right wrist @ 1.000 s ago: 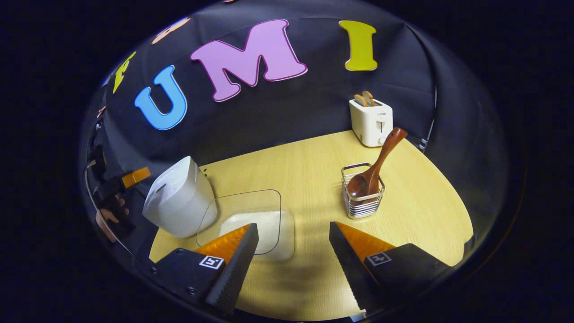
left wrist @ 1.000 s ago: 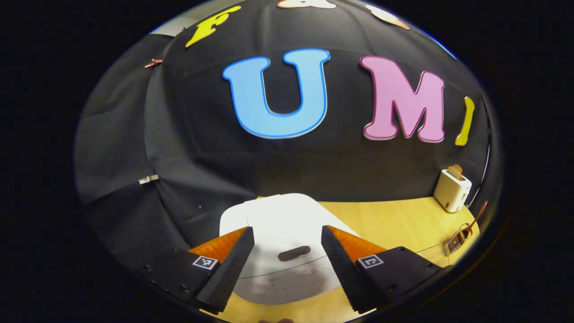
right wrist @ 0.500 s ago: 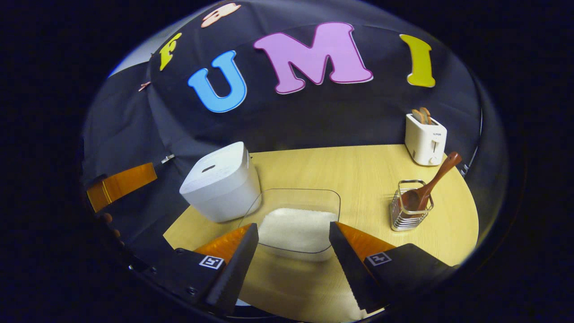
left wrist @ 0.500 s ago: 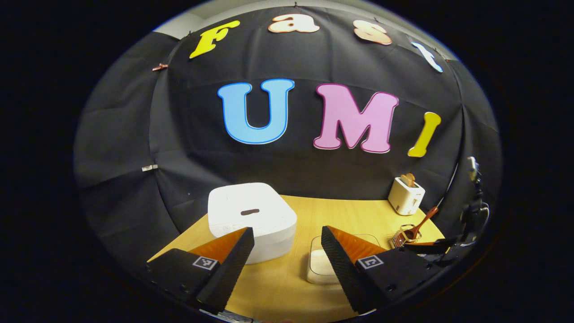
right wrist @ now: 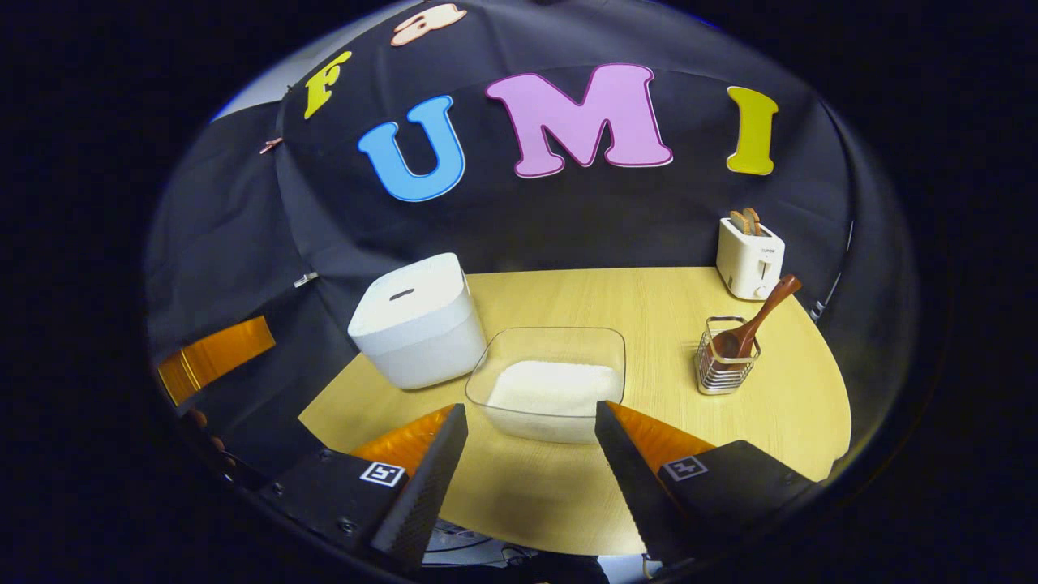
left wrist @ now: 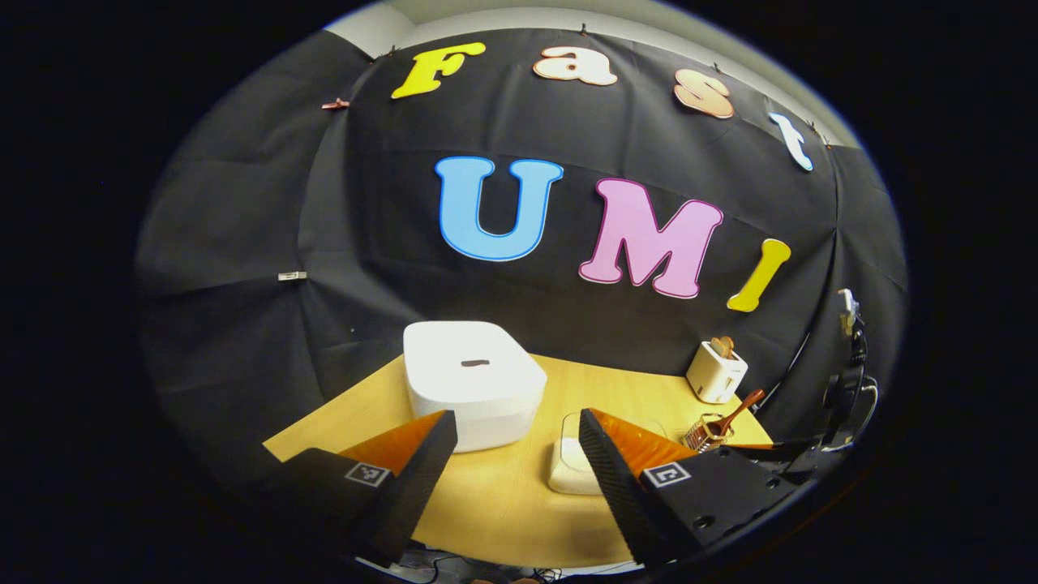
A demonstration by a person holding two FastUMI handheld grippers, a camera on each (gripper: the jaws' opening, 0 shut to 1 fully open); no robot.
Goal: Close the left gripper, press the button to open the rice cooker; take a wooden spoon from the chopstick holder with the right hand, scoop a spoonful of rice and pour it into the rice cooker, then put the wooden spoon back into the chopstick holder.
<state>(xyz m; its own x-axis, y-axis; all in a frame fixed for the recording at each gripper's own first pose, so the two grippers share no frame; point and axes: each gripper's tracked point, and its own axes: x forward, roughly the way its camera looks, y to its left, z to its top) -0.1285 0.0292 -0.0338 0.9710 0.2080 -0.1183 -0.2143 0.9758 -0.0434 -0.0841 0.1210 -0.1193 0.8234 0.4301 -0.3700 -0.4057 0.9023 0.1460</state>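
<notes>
Both grippers hang off the table's near edge, above nothing but bare wood at that rim. The left gripper has its fingers spread wide with nothing between them; the right gripper is likewise spread and empty.

The cooker sits with its lid down at the table's left edge, near the back. Just beside it, toward the middle, the clear tub holds a bed of rice. A bare stretch of wood separates the tub from the wire holder near the right edge. The spoon stands in the holder, bowl down, handle leaning right. The toaster occupies the far right corner.
</notes>
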